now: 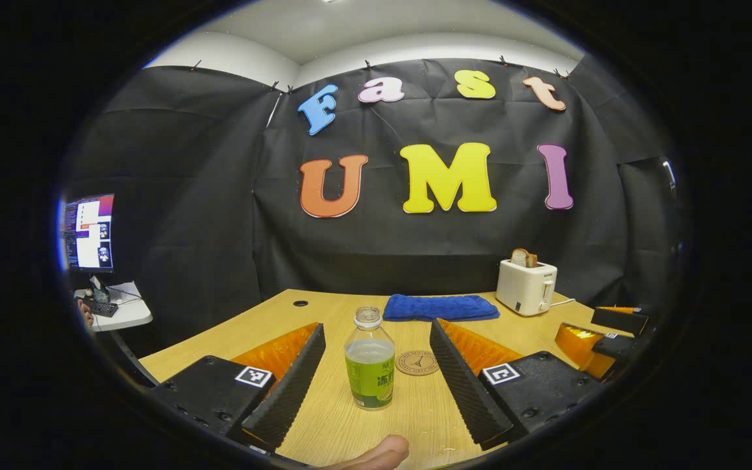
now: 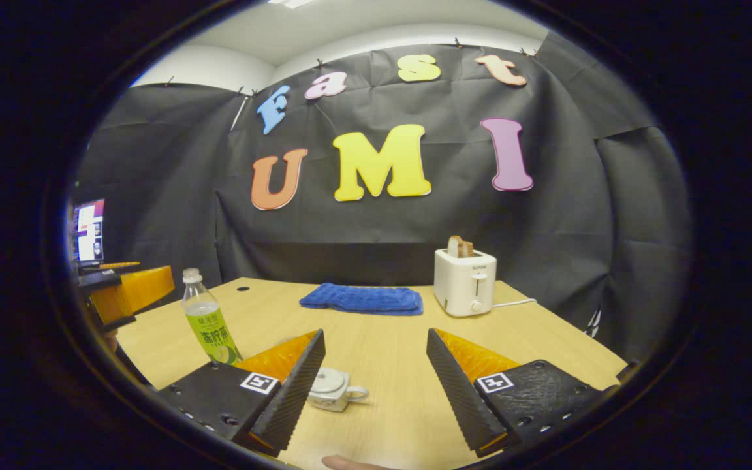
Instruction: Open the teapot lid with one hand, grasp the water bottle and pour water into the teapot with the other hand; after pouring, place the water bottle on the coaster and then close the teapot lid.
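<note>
Hovering level, left tool [image 1: 376,378] spread around water bottle [image 1: 369,365] (untouched); right tool [image 2: 376,385] spread.

Black cloth [image 1: 173,196] hangs behind my wooden table [image 1: 324,313], white wall and ceiling [image 1: 363,32] above it. Left of the table, a lit monitor [image 1: 89,232] stands over a small white desk [image 1: 125,312].

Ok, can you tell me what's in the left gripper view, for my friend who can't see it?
A water bottle stands upright on a wooden table, between the open left gripper's two fingers, which don't touch it. A round coaster lies just behind it, with a blue towel and a white toaster farther back.
</note>
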Action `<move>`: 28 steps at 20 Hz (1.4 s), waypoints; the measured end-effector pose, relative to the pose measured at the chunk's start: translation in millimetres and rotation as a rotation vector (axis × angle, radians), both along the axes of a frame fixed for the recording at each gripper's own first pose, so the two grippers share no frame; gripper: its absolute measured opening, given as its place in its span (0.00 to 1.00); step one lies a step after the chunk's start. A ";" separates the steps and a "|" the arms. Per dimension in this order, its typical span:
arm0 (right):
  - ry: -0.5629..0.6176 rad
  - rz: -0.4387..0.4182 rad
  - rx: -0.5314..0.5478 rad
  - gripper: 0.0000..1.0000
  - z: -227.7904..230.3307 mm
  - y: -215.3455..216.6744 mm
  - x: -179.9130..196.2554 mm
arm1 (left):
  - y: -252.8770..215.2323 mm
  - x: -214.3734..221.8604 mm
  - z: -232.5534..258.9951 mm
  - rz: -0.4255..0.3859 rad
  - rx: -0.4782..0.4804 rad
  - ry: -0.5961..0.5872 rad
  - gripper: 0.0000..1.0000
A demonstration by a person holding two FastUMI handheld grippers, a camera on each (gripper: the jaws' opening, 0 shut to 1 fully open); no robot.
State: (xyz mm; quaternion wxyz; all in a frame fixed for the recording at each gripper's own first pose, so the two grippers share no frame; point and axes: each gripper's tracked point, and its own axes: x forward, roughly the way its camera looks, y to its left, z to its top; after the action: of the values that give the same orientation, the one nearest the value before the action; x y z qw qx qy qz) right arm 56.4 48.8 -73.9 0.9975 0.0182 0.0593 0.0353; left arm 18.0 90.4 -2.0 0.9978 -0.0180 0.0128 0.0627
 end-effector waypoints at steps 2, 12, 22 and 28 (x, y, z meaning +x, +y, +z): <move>0.020 0.042 0.009 0.93 -16.8 16.3 13.5 | 5.2 1.9 -0.7 0.008 0.001 0.004 1.00; 0.105 0.194 -0.021 0.58 -76.9 63.9 64.2 | 9.1 9.9 -12.9 0.005 0.048 0.033 1.00; 0.067 0.170 -0.091 0.06 -80.8 61.1 67.7 | 13.6 13.6 -13.9 0.002 0.076 0.035 1.00; 0.043 0.166 -0.063 0.00 -65.9 61.9 63.6 | 19.9 22.9 -24.9 -0.040 0.045 0.057 1.00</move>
State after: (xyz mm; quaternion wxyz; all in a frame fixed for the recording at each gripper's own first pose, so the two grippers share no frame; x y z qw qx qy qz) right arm 120.0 110.7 -139.8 0.9897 -0.0173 0.0831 0.1154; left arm 40.9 110.3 -26.9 0.9982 0.0063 0.0401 0.0433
